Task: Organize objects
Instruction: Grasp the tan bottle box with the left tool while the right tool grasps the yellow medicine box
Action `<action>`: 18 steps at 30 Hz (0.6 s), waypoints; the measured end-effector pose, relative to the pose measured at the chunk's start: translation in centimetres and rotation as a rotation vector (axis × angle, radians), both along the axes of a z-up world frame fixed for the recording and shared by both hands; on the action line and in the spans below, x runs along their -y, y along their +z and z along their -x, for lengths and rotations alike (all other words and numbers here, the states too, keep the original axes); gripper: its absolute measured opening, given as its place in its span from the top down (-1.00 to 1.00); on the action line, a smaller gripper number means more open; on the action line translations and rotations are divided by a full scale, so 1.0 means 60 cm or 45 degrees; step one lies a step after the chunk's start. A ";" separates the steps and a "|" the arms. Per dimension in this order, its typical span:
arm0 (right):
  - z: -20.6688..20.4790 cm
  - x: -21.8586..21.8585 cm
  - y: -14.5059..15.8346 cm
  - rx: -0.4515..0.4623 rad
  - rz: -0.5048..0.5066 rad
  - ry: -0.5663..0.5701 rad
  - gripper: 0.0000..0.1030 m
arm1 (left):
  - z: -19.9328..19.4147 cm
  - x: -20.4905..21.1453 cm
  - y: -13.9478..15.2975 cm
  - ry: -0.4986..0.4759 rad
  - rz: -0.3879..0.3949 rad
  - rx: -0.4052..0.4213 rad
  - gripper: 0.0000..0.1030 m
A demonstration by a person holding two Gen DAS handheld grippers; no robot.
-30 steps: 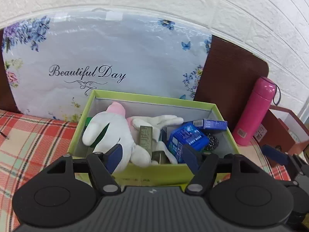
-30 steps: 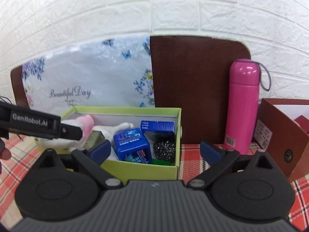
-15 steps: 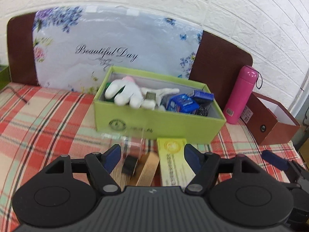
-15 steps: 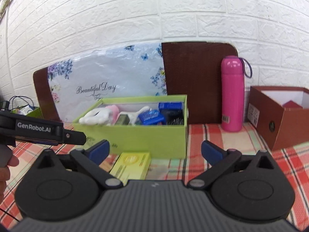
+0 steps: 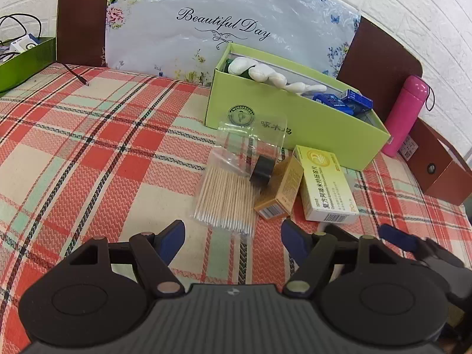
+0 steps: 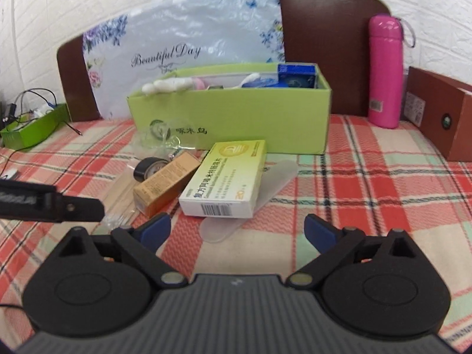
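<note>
A lime green box (image 5: 312,124) (image 6: 236,118) stands on the plaid cloth, holding a white glove (image 5: 259,72), blue packets (image 5: 351,100) and more. In front lie a bag of wooden sticks (image 5: 227,197), a black tape roll (image 5: 262,169) (image 6: 149,168), an orange carton (image 5: 280,190) (image 6: 165,183) and a yellow-white medicine box (image 5: 326,184) (image 6: 227,180) resting on a translucent flat piece (image 6: 265,188). My left gripper (image 5: 231,236) is open and empty just before the stick bag. My right gripper (image 6: 237,231) is open and empty before the medicine box.
A pink flask (image 5: 405,115) (image 6: 385,70) and a brown box (image 5: 436,168) (image 6: 436,115) stand at the right. A floral bag (image 5: 224,20) leans on a brown board at the back. A green tray with cables (image 5: 23,59) (image 6: 32,126) sits far left.
Both grippers have pulled back from the green box and tilted down. The loose items in front of the box have come into view. Both stayed open.
</note>
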State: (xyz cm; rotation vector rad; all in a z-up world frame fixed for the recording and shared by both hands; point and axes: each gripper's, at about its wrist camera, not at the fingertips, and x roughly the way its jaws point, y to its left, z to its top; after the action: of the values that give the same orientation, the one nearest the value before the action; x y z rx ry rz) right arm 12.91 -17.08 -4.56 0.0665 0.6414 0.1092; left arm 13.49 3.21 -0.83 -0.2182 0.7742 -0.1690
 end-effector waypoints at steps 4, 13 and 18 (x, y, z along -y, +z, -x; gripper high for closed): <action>-0.033 -0.022 -0.004 -0.009 0.011 0.013 -0.85 | -0.004 0.004 0.003 -0.040 -0.024 0.038 -0.44; -0.015 -0.006 -0.004 -0.022 0.038 0.032 -0.33 | -0.040 0.038 -0.010 -0.134 -0.053 0.047 -0.18; 0.047 0.025 0.001 -0.051 -0.018 0.038 -0.34 | -0.071 0.085 -0.029 -0.197 -0.112 0.032 0.21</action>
State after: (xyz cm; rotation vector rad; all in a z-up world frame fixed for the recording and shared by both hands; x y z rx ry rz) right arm 10.08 -18.61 -4.51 0.0733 0.6820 0.1413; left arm 17.74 -1.87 -2.60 -0.0726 0.7715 -0.2828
